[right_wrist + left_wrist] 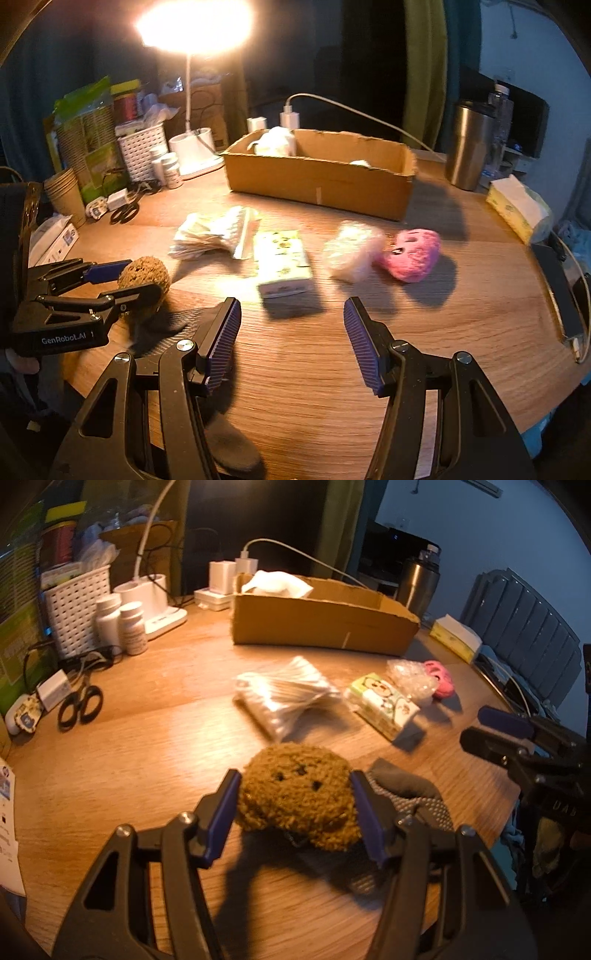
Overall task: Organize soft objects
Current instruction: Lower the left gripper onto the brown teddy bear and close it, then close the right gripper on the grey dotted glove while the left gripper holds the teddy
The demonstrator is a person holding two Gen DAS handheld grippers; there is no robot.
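My left gripper [295, 794] is shut on a brown fuzzy plush [299, 794] near the table's front edge; the plush also shows in the right wrist view [144, 275]. A grey sock [410, 794] lies just right of it. My right gripper [291, 328] is open and empty above the table. A pink plush [412, 254], a white fluffy ball [352, 249], a tissue pack [282, 264] and a bag of cotton swabs [218, 232] lie mid-table. A cardboard box [321, 177] at the back holds white soft items.
A lit desk lamp [192, 144], white basket [79, 609], pill bottles [120, 624] and scissors [79, 705] stand at the back left. A steel tumbler [467, 144] and tissue box [517, 208] are at the right. A cable [580, 295] runs along the right edge.
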